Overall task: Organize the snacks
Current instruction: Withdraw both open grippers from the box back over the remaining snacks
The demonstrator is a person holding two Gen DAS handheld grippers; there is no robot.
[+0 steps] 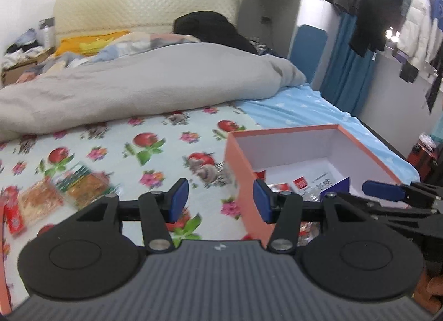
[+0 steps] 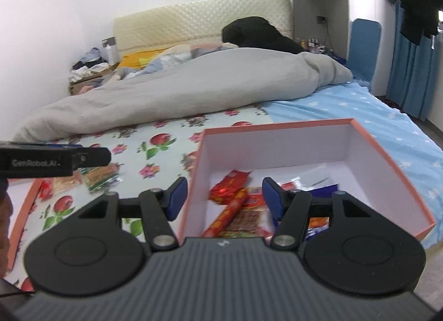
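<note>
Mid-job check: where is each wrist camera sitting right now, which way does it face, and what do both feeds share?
Left wrist: over the fruit-print sheet, facing the headboard; own open left tongs, the right tongs' tip at right edge.
Right wrist: above the orange box, looking in at red snack packs; own open right tongs, the left tongs at left.
Shared: box, grey duvet, loose snack packets.

Both wrist views (low, close) share box (image 1: 304, 141)

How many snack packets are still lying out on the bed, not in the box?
3 that I can make out, clustered left of the orange box: a red packet at the edge, a clear packet beside it, and a green-topped packet. Blur may hide others.
</note>
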